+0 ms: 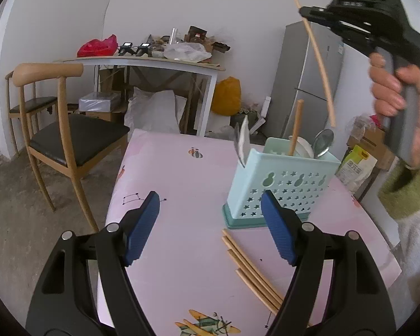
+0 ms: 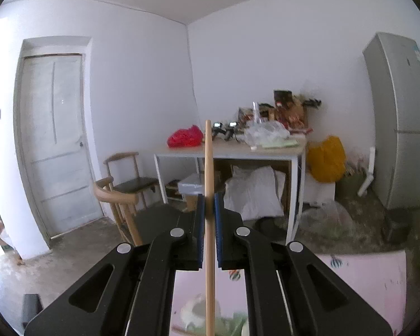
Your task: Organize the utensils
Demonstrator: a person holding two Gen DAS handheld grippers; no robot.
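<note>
A pale blue utensil caddy with star cut-outs stands on the pink table; a wooden chopstick, two metal spoons and a white spoon stick out of it. Several wooden chopsticks lie on the table in front of it, just right of my left gripper, which is open with nothing between its blue pads. High above the caddy my right gripper is shut on a single wooden chopstick, seen from the left wrist as a long stick hanging tilted, held by a hand.
A wooden chair stands left of the table. Beyond are a cluttered white desk, a yellow bag, a grey fridge at the right and a door. A packet sits past the table's right edge.
</note>
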